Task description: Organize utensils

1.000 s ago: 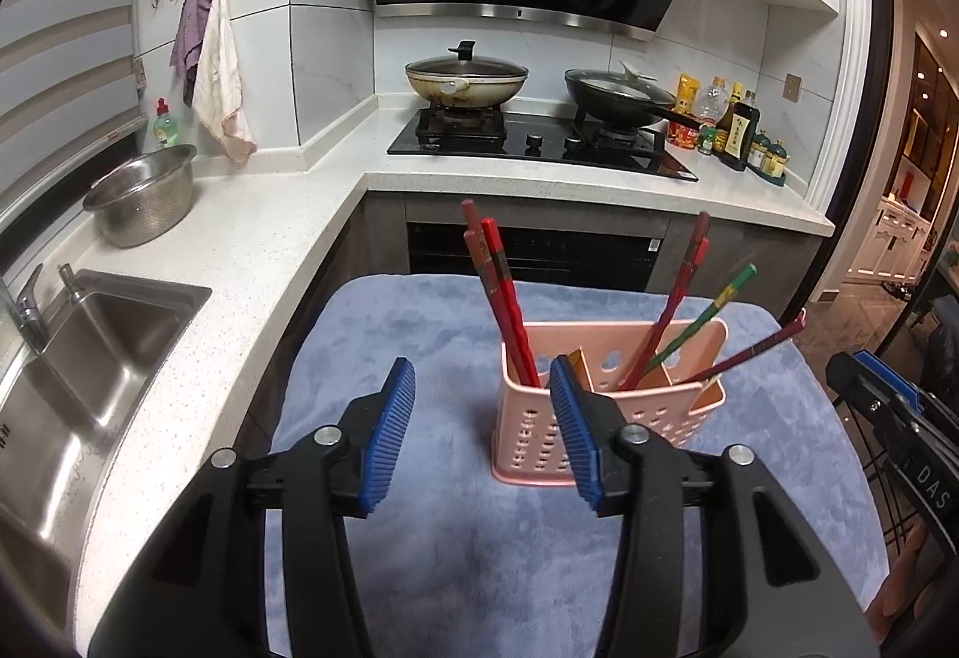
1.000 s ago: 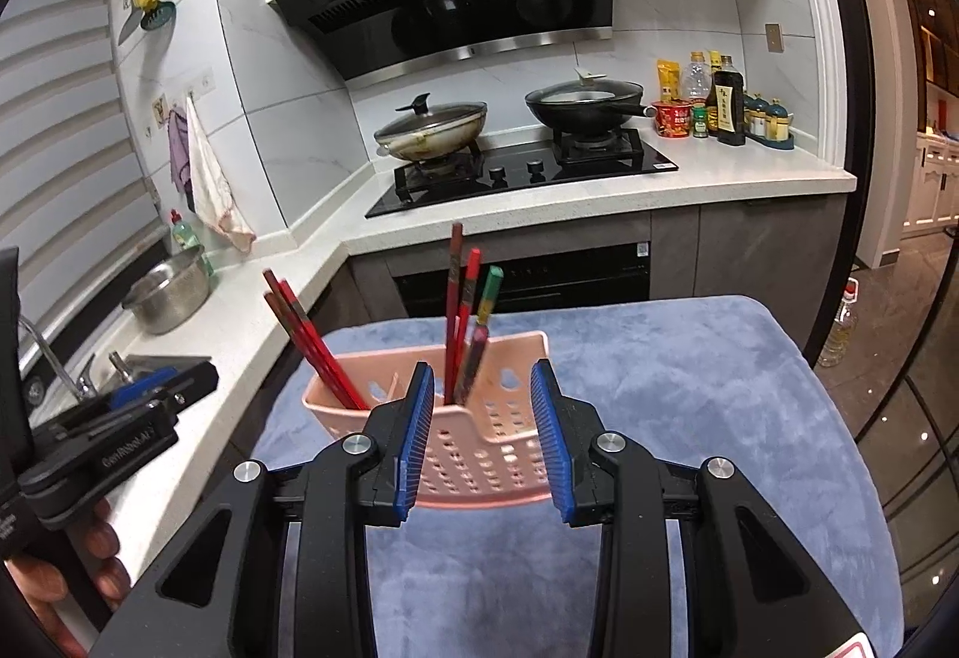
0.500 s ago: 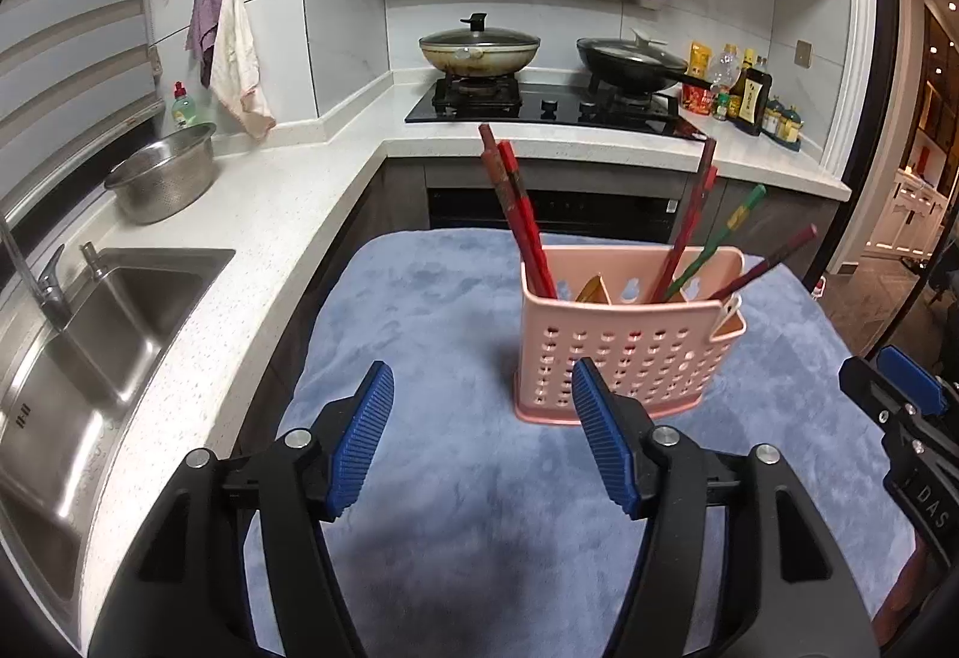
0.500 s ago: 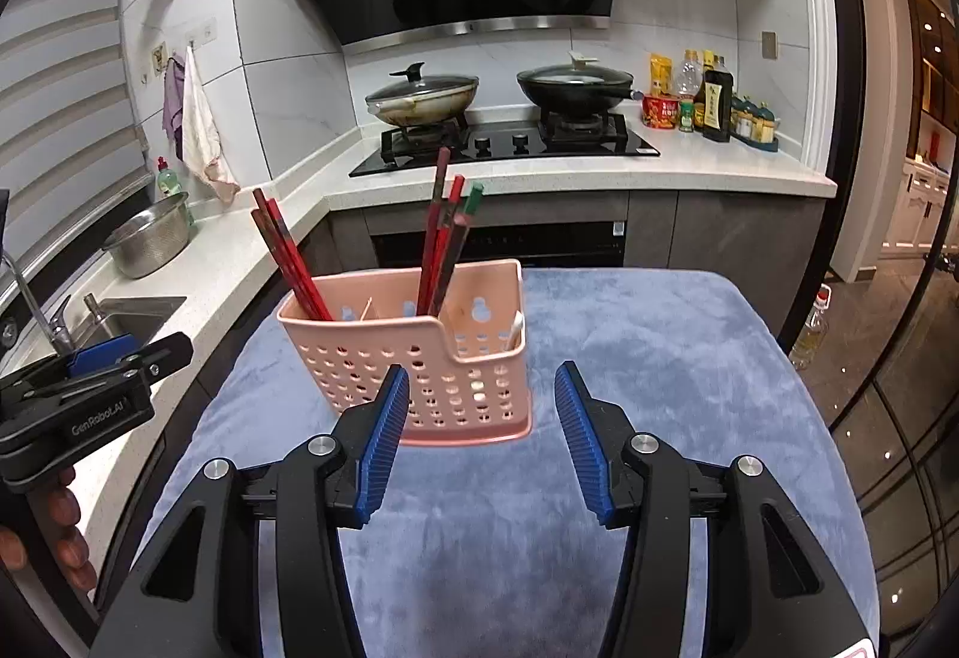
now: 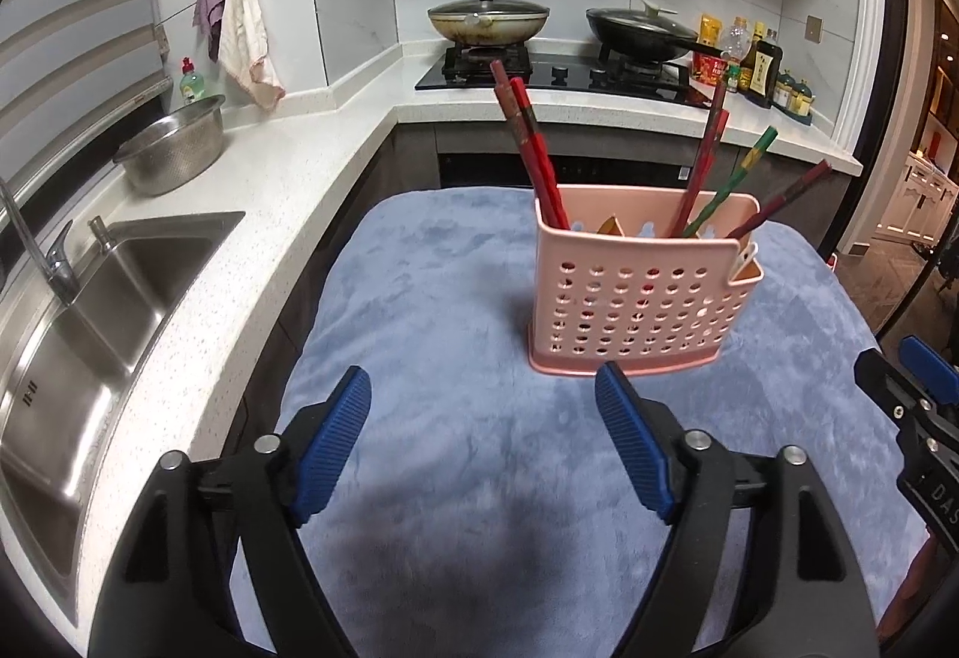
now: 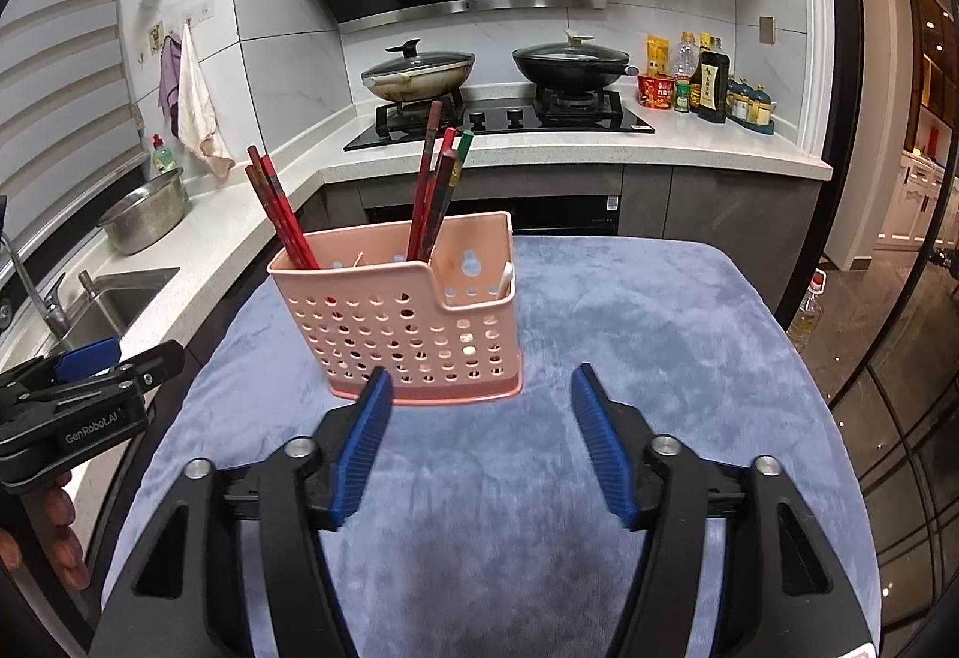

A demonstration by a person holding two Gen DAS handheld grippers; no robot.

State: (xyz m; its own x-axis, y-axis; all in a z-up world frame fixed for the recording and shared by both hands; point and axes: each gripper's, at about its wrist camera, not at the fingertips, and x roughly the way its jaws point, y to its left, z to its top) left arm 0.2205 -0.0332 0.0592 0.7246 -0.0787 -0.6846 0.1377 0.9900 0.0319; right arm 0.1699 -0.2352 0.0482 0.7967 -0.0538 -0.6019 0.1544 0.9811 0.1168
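Note:
A pink perforated utensil caddy (image 5: pixel 641 292) stands upright on a blue cloth-covered table (image 5: pixel 443 298); it also shows in the right wrist view (image 6: pixel 407 322). Several red and dark chopsticks (image 5: pixel 533 148) lean in its compartments, one green-tipped (image 5: pixel 743 166); they show in the right wrist view too (image 6: pixel 282 214). A white spoon tip (image 6: pixel 506 277) pokes from the low end pocket. My left gripper (image 5: pixel 482 418) is open and empty, in front of the caddy. My right gripper (image 6: pixel 479 406) is open and empty, just before the caddy's base.
A white counter with a steel sink (image 5: pixel 90 310) and a metal bowl (image 5: pixel 174 148) runs along the left. A stove with two lidded pans (image 5: pixel 488 20) and sauce bottles (image 5: pixel 758 65) sits behind. The table drops off at the right (image 6: pixel 797 358).
Both grippers have pulled back from the caddy and lowered, and both have opened wider. The caddy and chopsticks stay put.

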